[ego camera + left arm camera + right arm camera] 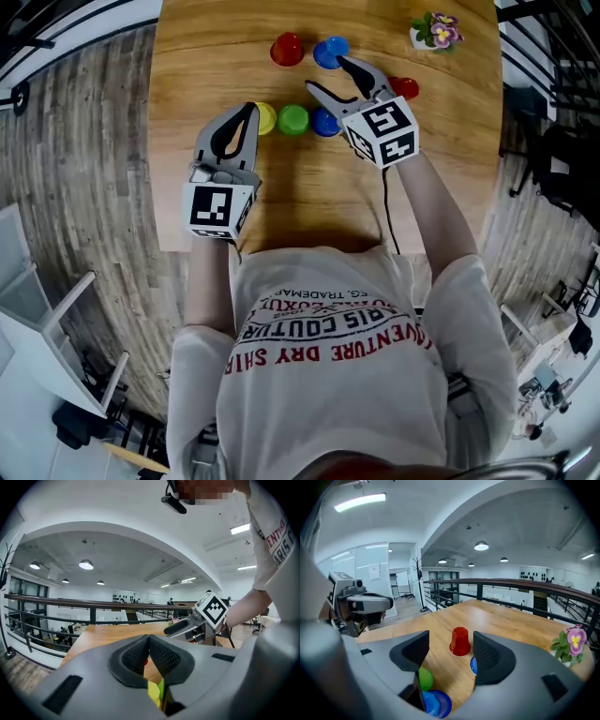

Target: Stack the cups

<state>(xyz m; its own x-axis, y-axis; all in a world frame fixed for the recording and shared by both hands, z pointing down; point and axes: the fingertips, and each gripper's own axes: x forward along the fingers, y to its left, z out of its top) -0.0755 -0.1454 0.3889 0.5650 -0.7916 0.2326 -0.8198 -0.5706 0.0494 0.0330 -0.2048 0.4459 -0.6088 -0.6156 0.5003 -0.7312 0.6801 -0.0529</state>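
Six cups stand on the wooden table [216,56]. In a near row are a yellow cup [266,118], a green cup [292,119] and a blue cup [323,123]. Farther off are an upturned red cup [287,49] [460,642], a second blue cup [329,52] and a second red cup [406,88]. My right gripper [326,75] [451,644] hangs open above the table between the rows, with nothing between its fingers. My left gripper [249,112] [148,644] is shut and empty, just left of the yellow cup. The yellow cup [153,693] shows below its jaws.
A small pot of flowers [434,31] [569,643] stands at the table's far right corner. The table's near edge runs close to the person's body. A railing [501,584] and open floor lie beyond the table.
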